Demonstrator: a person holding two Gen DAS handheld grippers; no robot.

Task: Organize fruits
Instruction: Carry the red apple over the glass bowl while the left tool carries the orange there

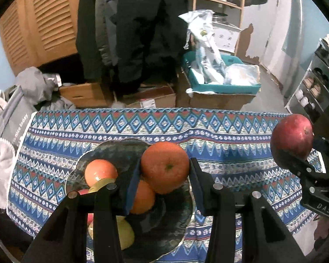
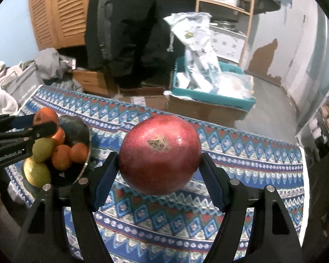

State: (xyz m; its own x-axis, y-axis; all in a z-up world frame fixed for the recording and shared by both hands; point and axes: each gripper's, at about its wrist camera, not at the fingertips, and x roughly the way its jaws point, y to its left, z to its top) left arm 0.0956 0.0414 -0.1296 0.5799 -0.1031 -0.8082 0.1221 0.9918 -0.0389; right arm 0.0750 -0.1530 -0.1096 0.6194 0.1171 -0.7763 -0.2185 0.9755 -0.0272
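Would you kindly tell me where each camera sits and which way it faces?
Left wrist: on the left gripper, looking down along its jaws at the orange they hold above the dark bowl; the right gripper shows at right.
Right wrist: on the right gripper, looking down at the red fruit it holds over the patterned cloth; the left gripper shows at left.
Shared: bowl, cloth, both fruits.

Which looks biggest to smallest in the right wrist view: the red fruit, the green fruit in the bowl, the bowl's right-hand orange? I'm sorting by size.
1. Red fruit, though it is nearest the camera, so its lead is unsure.
2. Green fruit.
3. Orange, close to the green one.
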